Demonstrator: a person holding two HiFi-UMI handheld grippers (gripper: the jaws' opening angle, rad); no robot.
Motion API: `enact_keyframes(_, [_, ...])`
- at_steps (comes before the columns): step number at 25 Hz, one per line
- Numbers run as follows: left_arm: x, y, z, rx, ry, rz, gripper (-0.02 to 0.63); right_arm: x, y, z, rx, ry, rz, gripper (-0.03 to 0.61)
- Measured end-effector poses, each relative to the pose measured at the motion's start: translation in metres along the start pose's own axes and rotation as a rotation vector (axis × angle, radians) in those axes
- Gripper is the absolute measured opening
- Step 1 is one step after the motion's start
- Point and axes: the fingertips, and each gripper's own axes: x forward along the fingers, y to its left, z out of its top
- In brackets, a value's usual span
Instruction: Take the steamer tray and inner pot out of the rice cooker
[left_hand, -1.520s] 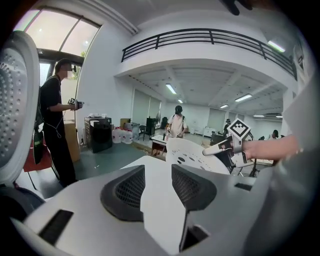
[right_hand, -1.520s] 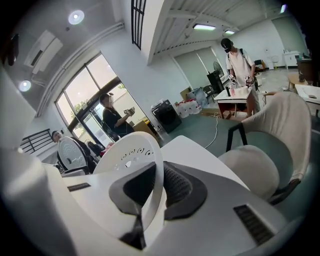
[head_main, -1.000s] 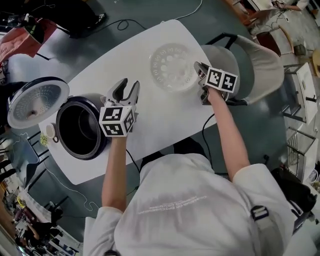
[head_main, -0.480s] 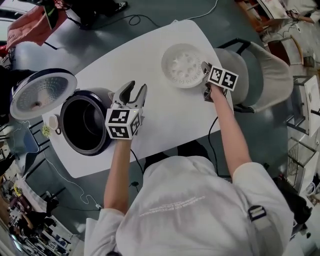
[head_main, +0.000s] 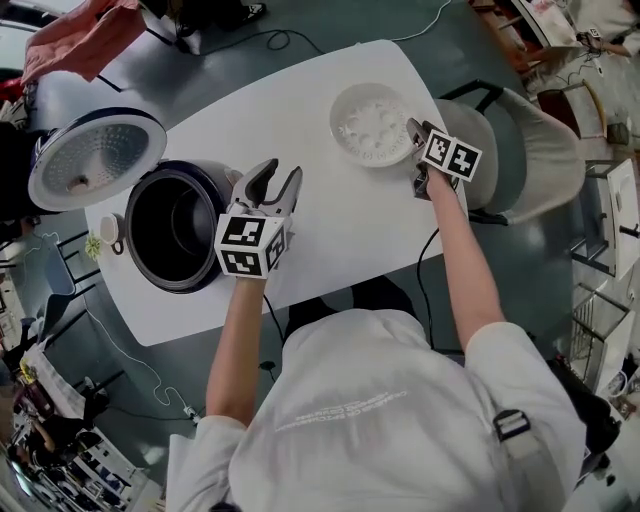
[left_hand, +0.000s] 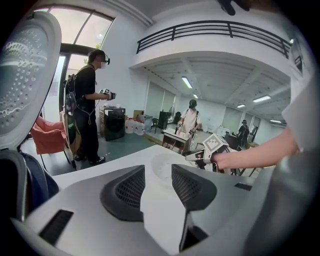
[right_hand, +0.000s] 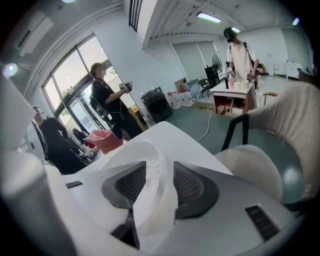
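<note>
Jaws of the right gripper (head_main: 412, 136) are opening around the rim of the steamer tray (head_main: 372, 124), which is set on the table (head_main: 330, 225). The rim should be cleared fully before withdrawal. The left gripper (head_main: 270, 181) is held spread and empty beside the rice cooker (head_main: 136, 214), its inner pot (head_main: 176, 232) not yet lifted.

Left grey two-jaw gripper (head_main: 272, 180), carried on an outstretched bare left forearm (head_main: 235, 340): jaws wide apart, nothing between them. Right grey two-jaw gripper (head_main: 414, 138), on the extended right forearm (head_main: 460, 260), tilted downward: jaws opening, rim of the white perforated steamer tray (head_main: 368, 122) between them.
</note>
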Motion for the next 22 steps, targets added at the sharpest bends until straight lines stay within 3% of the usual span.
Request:
enact_keyframes(3, [-0.008,-0.005,0.01,0.002,-0.031,-0.006,0.179,-0.025,0.0,0.016,-0.077,-0.055,-0.05,0.189])
enact_keyframes(6, [-0.02,-0.009,0.023,0.006,-0.07,-0.015,0.179,-0.053,0.017,0.033,-0.138,-0.108,-0.036,0.189])
enact_keyframes(15, [-0.094,0.007,0.048,0.019,-0.198,-0.01,0.179,-0.13,0.154,0.038,-0.367,-0.191,0.17,0.204])
enact_keyframes(22, [-0.156,0.034,0.068,0.045,-0.299,0.059,0.179,-0.168,0.255,0.04,-0.486,-0.234,0.351,0.232])
